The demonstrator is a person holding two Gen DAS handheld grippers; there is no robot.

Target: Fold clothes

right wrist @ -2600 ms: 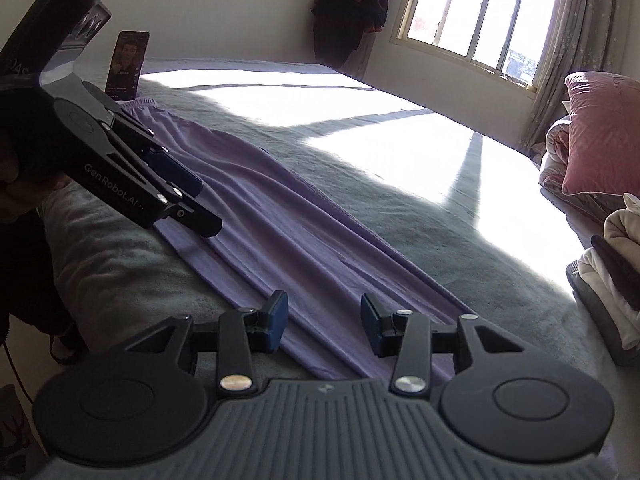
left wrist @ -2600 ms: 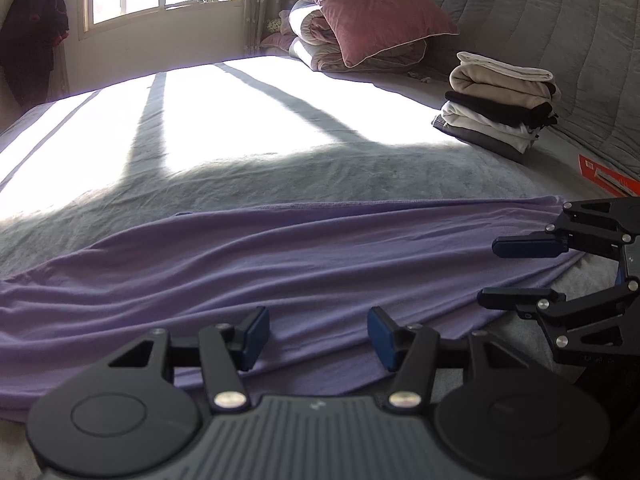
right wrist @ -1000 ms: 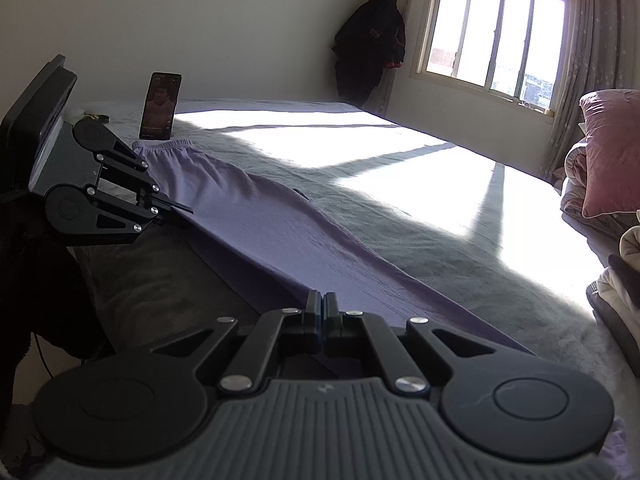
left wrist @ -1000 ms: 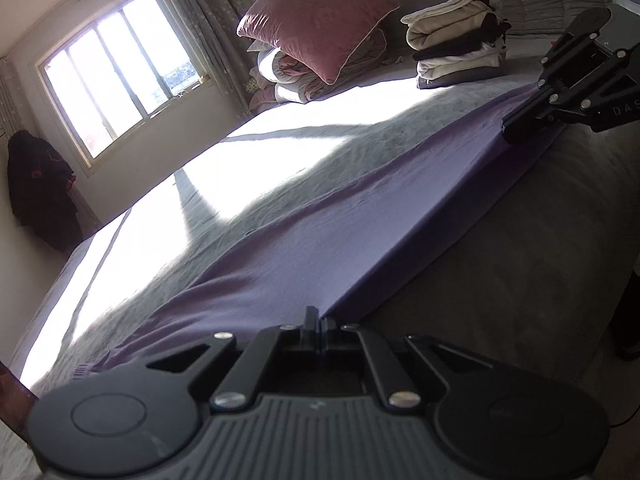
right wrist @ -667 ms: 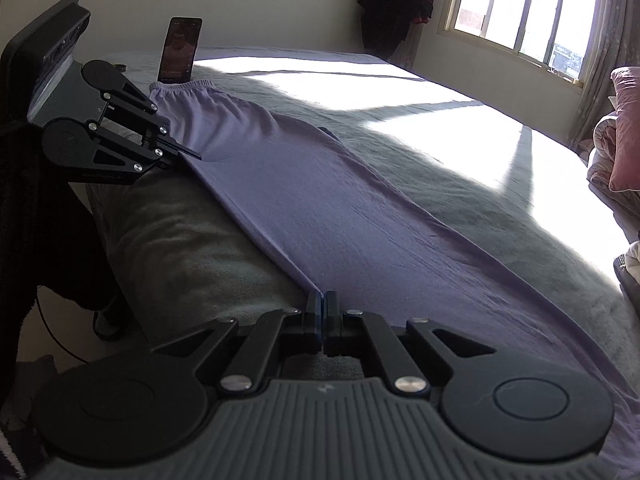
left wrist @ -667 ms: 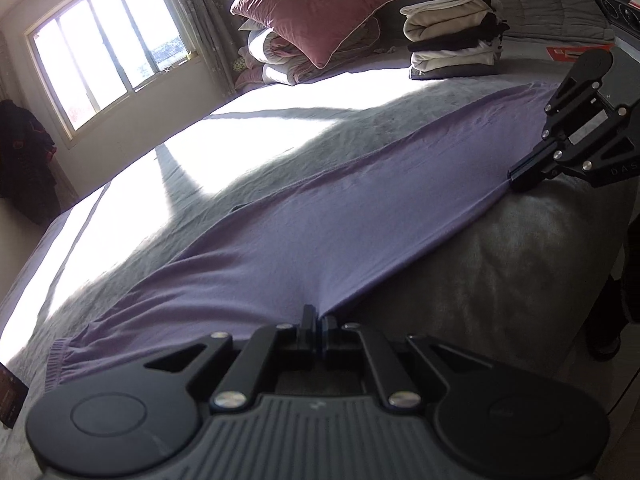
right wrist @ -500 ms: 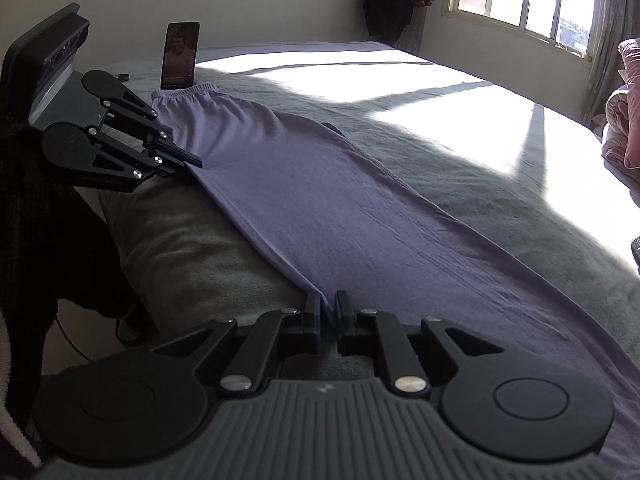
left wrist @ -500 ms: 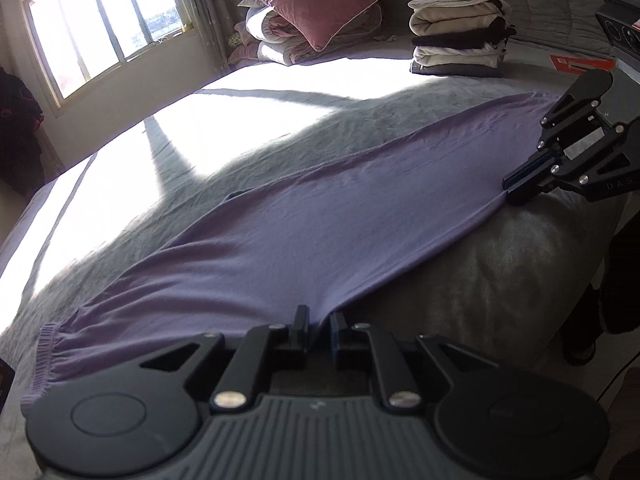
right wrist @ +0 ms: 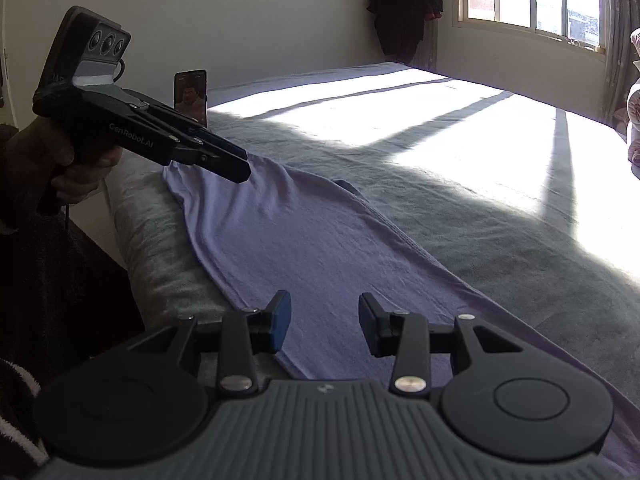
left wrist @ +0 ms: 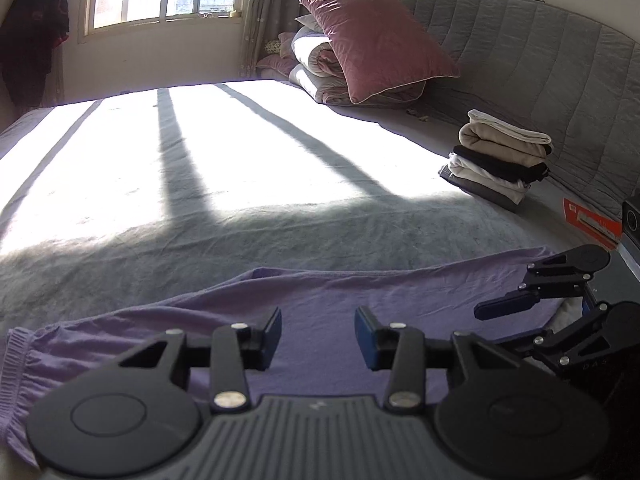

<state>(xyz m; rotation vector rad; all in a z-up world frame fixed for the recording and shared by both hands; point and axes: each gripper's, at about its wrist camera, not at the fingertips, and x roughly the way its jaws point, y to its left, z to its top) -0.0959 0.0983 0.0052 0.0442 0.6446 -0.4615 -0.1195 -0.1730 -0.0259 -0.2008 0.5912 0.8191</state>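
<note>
The purple trousers [left wrist: 328, 300] are soft, matt knit cloth, finely creased, lying on the bed [left wrist: 240, 184] with its rougher, fuzzy grey cover. Each claw, left [left wrist: 318, 338] and right [right wrist: 324, 322], is matt black plastic with shiny metal rivets and blue pads [left wrist: 365, 338].

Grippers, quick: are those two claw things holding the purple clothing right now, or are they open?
Left gripper: open, holding nothing, above the purple garment.
Right gripper: open, holding nothing, above the same garment.
</note>
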